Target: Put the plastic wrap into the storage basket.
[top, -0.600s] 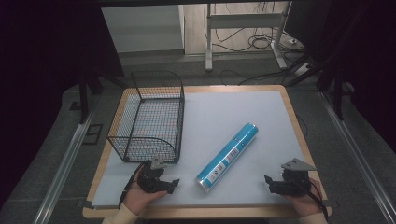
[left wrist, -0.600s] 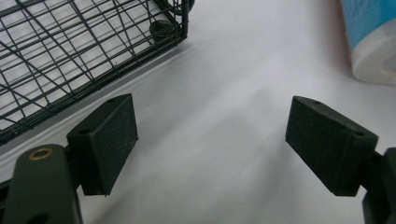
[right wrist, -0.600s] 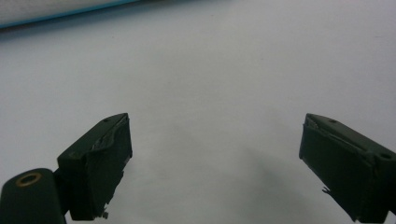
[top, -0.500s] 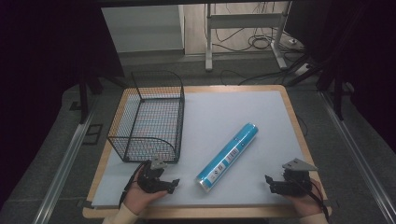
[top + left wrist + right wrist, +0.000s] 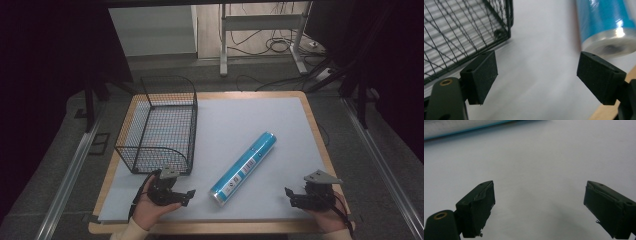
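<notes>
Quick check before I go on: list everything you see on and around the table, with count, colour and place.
tube: one, blue with a white label, lying diagonally on the mat right of centre, near end toward the front edge.
basket: one, black wire, left side of the mat, nothing visible inside.
mat: one, pale grey, covering most of the table.
table: one, wooden, edge showing round the mat.
cables: several, dark, on the floor beyond the table.
left gripper: one, black, front left by the basket's near corner, open, holding nothing.
right gripper: one, black, front right, open, holding nothing.
</notes>
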Motion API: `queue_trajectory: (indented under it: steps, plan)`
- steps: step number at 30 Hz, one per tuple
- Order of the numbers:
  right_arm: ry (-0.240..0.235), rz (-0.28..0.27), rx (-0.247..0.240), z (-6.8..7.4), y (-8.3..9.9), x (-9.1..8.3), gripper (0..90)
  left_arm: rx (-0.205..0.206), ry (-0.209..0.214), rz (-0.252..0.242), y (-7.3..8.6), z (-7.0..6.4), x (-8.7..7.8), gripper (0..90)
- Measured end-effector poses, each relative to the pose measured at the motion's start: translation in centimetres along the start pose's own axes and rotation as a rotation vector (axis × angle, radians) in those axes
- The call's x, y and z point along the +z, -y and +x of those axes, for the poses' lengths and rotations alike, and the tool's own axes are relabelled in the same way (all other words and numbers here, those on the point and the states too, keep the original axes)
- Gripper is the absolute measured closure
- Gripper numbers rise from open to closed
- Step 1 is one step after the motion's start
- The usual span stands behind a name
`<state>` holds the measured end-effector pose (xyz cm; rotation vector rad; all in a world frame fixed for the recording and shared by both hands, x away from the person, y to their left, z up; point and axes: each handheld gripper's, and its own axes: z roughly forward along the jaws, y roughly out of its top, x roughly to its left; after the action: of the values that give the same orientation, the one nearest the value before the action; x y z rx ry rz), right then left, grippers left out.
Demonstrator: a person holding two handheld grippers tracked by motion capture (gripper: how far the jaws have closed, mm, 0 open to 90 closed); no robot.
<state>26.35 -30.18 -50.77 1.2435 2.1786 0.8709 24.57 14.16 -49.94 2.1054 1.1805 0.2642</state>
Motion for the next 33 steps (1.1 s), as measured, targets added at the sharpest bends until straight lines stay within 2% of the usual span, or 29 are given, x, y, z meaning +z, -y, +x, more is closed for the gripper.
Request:
queue_trajectory:
  steps: [9,10,11,12,20,24,33]
  plan:
    - [0.011,-0.003,0.005,0.1,-0.1,0.0,10.4,0.043,-0.005,-0.001,-1.1,-1.5,-1.5,16.8]
    - [0.012,-0.001,0.007,0.1,-0.1,0.0,10.4,0.066,0.001,0.000,-1.5,-2.0,-1.7,16.7]
    - [0.013,0.000,0.007,0.2,-0.1,0.0,10.4,0.066,0.001,0.000,-1.5,-2.0,-1.7,16.6]
    - [0.013,0.001,0.006,0.2,-0.1,0.0,10.4,0.083,0.005,-0.002,-2.0,-2.4,-1.9,16.5]
    - [0.011,-0.001,0.008,0.0,0.0,-0.1,10.6,0.106,0.005,0.015,-3.6,-3.4,-1.6,16.4]
    - [0.009,-0.002,0.007,0.0,0.0,0.0,10.7,0.136,0.007,0.020,-4.6,-4.1,-1.1,16.3]
    - [0.007,0.000,0.003,0.1,-0.1,0.2,10.7,0.141,0.023,0.031,-5.7,-4.7,-0.2,16.0]
